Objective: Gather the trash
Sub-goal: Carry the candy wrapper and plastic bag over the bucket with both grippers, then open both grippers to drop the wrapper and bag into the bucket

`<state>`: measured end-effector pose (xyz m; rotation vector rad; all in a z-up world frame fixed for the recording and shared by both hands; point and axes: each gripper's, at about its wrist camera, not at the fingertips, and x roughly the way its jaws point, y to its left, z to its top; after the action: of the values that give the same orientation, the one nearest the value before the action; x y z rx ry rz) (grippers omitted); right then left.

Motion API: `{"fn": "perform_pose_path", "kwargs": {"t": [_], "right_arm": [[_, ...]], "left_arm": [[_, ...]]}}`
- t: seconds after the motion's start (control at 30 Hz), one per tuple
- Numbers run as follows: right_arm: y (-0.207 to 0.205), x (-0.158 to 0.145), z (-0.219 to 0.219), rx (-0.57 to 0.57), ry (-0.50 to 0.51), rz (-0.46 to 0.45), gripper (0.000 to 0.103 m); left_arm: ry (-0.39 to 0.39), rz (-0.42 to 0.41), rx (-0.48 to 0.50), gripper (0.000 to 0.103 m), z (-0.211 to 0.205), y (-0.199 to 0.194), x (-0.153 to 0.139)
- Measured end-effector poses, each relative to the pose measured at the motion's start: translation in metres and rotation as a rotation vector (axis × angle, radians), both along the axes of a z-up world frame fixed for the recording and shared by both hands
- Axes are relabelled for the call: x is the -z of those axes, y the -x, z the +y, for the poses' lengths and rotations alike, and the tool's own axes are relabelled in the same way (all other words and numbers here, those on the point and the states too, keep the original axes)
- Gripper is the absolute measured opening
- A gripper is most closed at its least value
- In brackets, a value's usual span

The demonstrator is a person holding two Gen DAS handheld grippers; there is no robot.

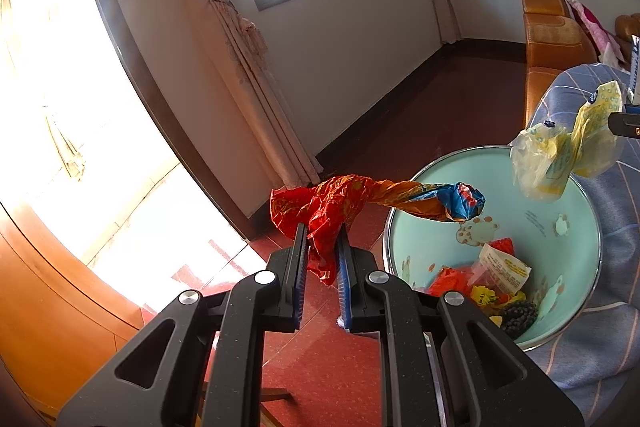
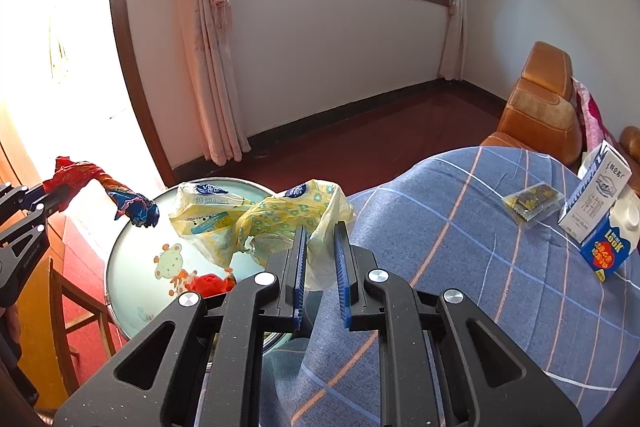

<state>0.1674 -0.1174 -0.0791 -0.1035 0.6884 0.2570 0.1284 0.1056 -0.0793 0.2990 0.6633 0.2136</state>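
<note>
Left gripper [image 1: 322,247] pinches a twisted red and orange wrapper [image 1: 348,205], jaws narrow on its crumpled end; the blue tail reaches just over the near rim of the bin [image 1: 592,227]. Risk: most of the wrapper hangs outside the rim, so a release here would likely drop it on the red floor [image 1: 328,379]. Bin interior: red and orange scraps, a white printed packet, yellow bits, a dark lump, all at the bottom. Right gripper [image 2: 320,255] is closed narrow on a thin yellow-print plastic bag [image 2: 260,219] above the bin's edge beside the blanket [image 2: 460,267]; light film may cling to the pads or drift. Small packet [image 2: 530,203] and two cartons [image 2: 600,211] sit uncollected near the blanket's far right edge.
</note>
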Motion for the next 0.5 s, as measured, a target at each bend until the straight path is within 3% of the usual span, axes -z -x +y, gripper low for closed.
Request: {"fn": "perform_pose_path", "kwargs": {"t": [0.4,0.5], "right_arm": [[-0.0001,-0.0014,0.004,-0.013,0.013,-0.009,0.015],[-0.0016,0.0006,0.0077,-0.042,0.006,-0.002,0.02]], "left_arm": [[0.003,-0.001,0.015,0.014,-0.0054,0.0015,0.0018],[0.03,-0.002,0.041,0.022,-0.0094,0.0026,0.0019]]}}
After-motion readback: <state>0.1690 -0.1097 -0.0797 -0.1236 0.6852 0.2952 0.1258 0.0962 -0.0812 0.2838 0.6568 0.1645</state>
